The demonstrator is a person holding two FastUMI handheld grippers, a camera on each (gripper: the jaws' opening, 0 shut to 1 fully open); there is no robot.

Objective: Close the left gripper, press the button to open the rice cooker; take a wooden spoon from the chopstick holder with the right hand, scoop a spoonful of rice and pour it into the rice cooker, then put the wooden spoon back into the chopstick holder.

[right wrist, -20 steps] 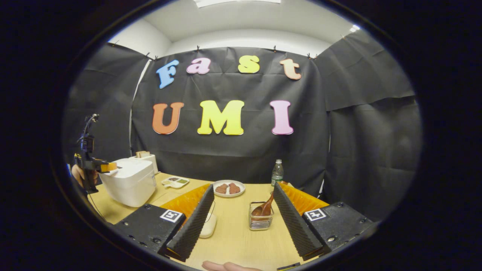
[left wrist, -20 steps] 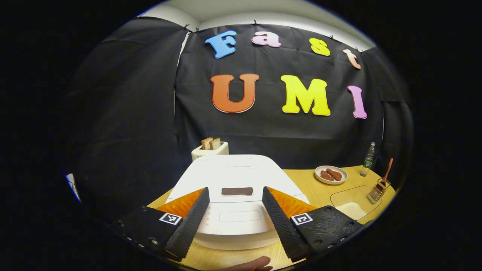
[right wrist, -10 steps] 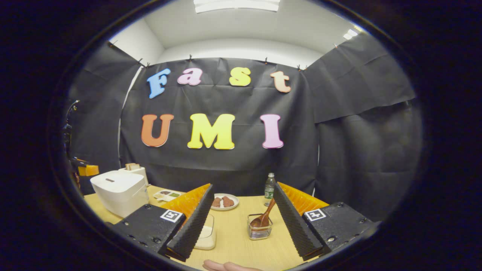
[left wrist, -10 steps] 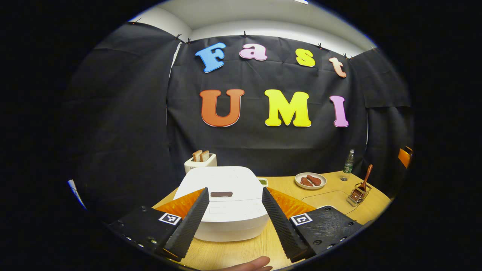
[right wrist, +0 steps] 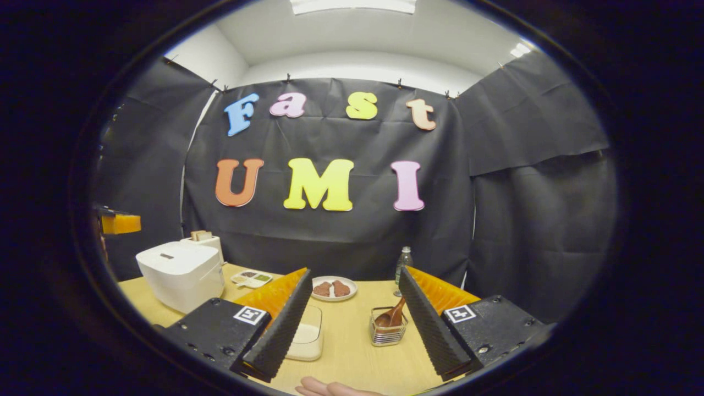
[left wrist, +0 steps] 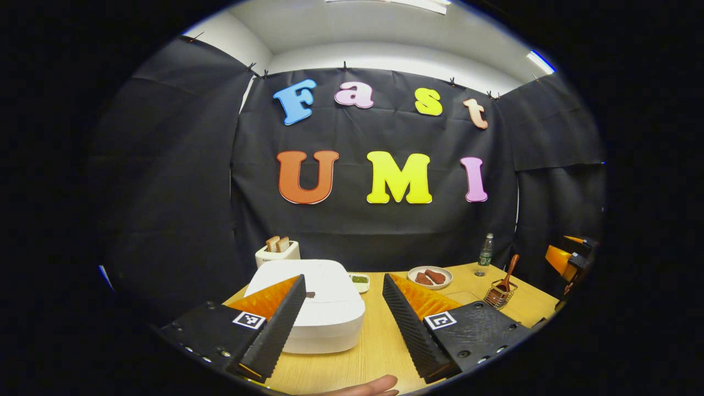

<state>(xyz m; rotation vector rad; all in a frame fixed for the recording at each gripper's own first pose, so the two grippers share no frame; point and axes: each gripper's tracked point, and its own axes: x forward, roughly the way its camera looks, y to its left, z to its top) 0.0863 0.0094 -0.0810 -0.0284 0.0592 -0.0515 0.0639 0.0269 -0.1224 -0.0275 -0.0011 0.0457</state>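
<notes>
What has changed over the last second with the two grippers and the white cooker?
The left gripper has drawn back from the rice cooker, which now looks smaller and sits off to the left between and behind its fingers. The right gripper barely shifted. Nothing was grasped or released. Both grippers stayed open, the cooker's lid stayed shut, and the wooden spoon stayed in the chopstick holder.

I read this as a staged recording booth, not a real kitchen: black cloth [right wrist: 528, 220] pinned up as walls under a white ceiling [right wrist: 352, 33] with strip lights. On one wooden table [right wrist: 352, 352] sit kitchen props: rice cooker [right wrist: 181, 275], toaster [left wrist: 276, 253], plate of food [right wrist: 334, 288], water bottle [right wrist: 403, 263]
</notes>
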